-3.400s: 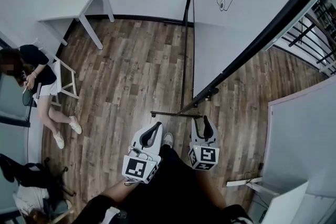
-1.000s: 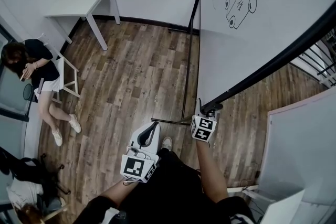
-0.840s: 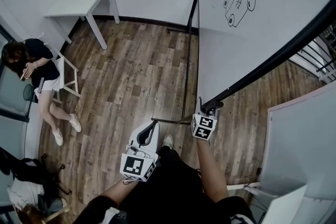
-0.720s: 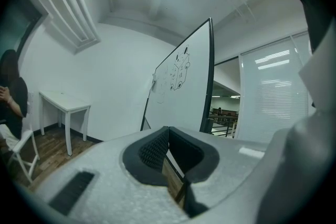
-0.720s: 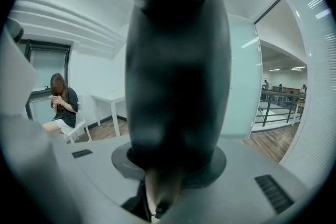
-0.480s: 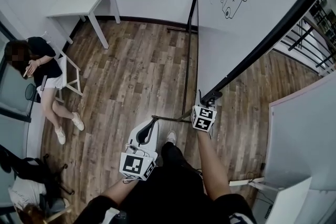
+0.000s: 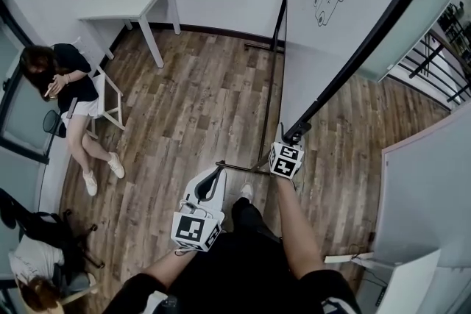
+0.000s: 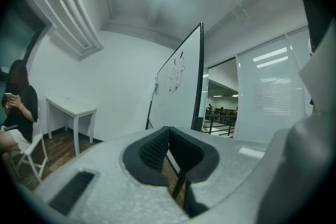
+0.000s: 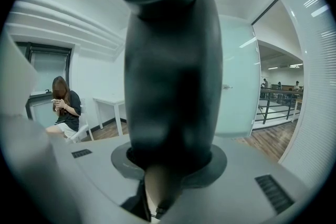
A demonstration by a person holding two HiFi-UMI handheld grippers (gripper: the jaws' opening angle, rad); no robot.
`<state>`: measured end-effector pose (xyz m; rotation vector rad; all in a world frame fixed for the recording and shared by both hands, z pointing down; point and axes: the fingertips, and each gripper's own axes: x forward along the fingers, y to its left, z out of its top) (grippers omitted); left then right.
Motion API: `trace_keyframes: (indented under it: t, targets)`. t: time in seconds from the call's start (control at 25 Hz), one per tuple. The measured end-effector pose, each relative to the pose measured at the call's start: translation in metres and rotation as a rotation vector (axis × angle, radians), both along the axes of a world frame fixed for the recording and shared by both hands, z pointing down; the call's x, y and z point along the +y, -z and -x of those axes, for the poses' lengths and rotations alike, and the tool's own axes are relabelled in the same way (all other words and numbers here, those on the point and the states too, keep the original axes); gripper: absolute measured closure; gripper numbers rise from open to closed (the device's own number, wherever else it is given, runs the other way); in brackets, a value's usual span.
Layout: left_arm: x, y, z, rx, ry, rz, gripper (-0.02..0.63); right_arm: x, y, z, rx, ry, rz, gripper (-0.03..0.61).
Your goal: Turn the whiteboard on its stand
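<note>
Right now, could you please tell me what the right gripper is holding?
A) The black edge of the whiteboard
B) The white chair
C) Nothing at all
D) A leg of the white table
A: the right gripper is closed on the black lower edge of the whiteboard, and that dark bar fills the space between its jaws in the right gripper view.
</note>
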<state>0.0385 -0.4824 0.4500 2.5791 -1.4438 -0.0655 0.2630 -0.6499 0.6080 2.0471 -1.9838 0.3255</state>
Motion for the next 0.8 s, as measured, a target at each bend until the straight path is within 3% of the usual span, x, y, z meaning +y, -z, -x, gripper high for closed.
trace_keyframes:
  t: [0.4,0.8]
  targets:
    - [0.054,-0.013,0.037,0.005,-0.011,-0.030,0.597,0.055,-0.016,0.038,0.006,-0.014,-0.022,0.448]
    - [0.099,-0.021,0.069,0.018,-0.046,0.000,0.598,0.098,-0.022,0.068,0.018,-0.028,-0.009,0.448]
